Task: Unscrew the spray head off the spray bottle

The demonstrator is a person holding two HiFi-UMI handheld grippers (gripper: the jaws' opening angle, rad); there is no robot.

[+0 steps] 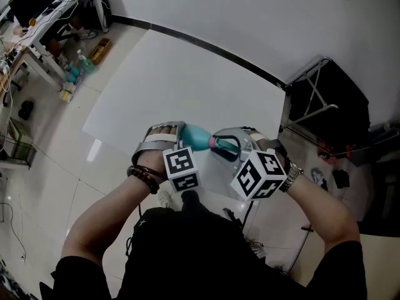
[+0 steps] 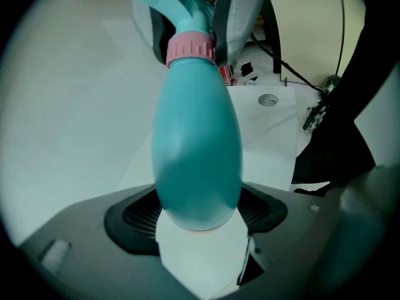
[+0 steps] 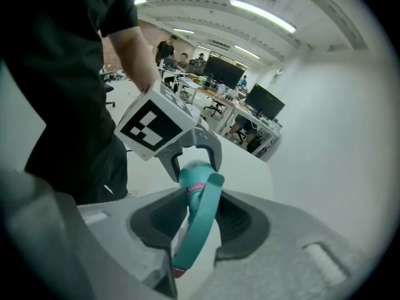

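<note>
Spray bottle [image 1: 199, 137] lies level above table [image 1: 187, 74], near its 6 o'clock edge. Body sits in L gripper [image 1: 167, 139] at bottle's 9 o'clock; spray head [image 1: 225, 145] in R gripper [image 1: 234, 144] at 3 o'clock. Desk [image 1: 56, 5] at table's 10 o'clock, folding frame [image 1: 319, 99] at 3 o'clock.

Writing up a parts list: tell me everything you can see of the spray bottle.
The bottle looks like smooth teal plastic. It is egg-shaped and narrows to a ribbed pink collar, with the teal head on it, not yet off. It is held in the air above a white sheet, lying roughly level. The left tongs clamp its wide end and the right tongs clamp the head. Nothing else touches it.
</note>
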